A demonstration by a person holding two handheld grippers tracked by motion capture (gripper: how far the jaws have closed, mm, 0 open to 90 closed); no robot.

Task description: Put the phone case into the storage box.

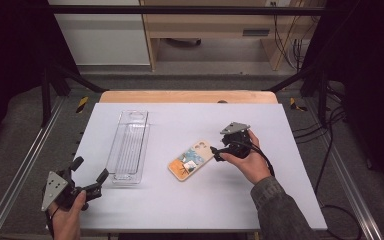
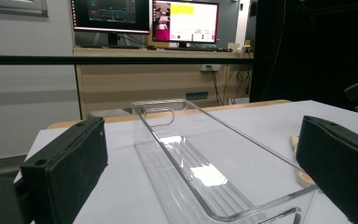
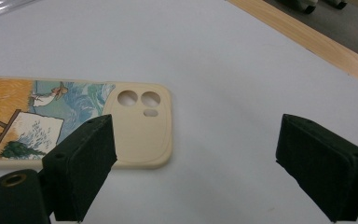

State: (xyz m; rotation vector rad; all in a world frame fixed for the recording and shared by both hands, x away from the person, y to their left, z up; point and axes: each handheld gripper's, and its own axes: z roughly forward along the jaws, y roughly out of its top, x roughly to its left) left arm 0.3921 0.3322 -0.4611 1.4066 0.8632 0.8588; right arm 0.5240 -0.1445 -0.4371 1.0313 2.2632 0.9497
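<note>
Two lit monitors (image 2: 145, 21) on wooden desk (image 2: 163, 70)

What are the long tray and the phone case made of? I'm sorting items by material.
The tray looks like clear rigid plastic, glossy: the table shows through it and its ribbed floor glints. The phone case looks like matte cream plastic or silicone with a printed painting; its rounded edges lack shine.

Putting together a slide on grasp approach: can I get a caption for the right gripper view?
Right gripper, jaws open, beside the camera end of a painted phone case lying flat on the white table.
</note>
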